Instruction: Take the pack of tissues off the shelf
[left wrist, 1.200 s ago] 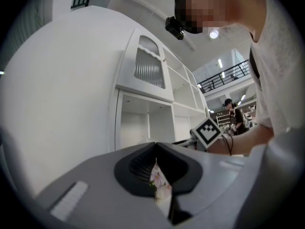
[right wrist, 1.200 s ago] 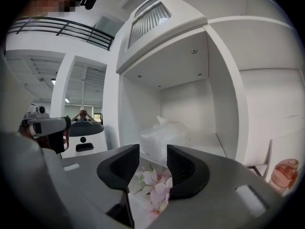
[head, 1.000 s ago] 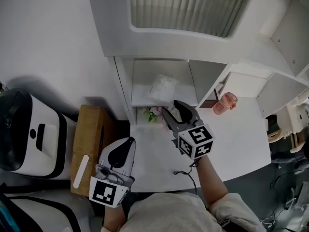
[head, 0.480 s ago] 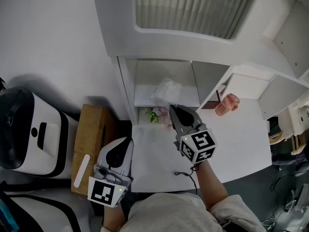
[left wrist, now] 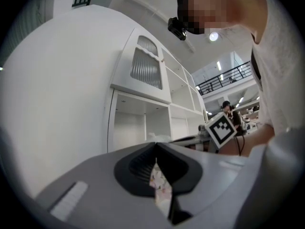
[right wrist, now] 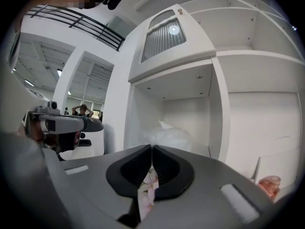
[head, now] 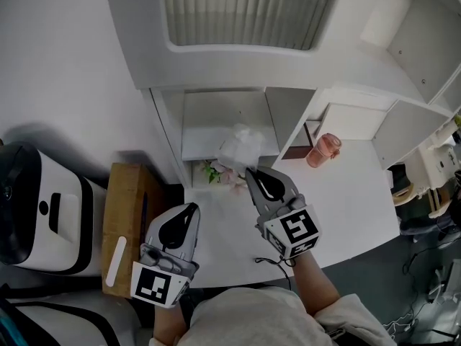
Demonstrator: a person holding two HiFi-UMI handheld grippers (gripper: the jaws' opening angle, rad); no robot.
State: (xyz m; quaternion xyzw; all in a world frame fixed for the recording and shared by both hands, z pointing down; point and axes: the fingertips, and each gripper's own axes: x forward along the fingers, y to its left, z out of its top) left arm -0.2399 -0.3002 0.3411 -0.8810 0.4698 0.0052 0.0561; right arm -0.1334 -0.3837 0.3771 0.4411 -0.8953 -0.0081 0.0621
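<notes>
Nearest, the grey left gripper (head: 189, 209) hovers over the white desk (head: 346, 193), jaws together and empty. Beyond it, the grey right gripper (head: 249, 170) is clamped tight, apparently pinching the front edge of the crinkly white plastic-wrapped pack of tissues (head: 241, 144), which lies at the white shelf (head: 198, 150) lip.

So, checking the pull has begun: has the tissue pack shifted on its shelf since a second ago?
Yes, slightly: the tissue pack has come forward towards the shelf's front edge.
</notes>
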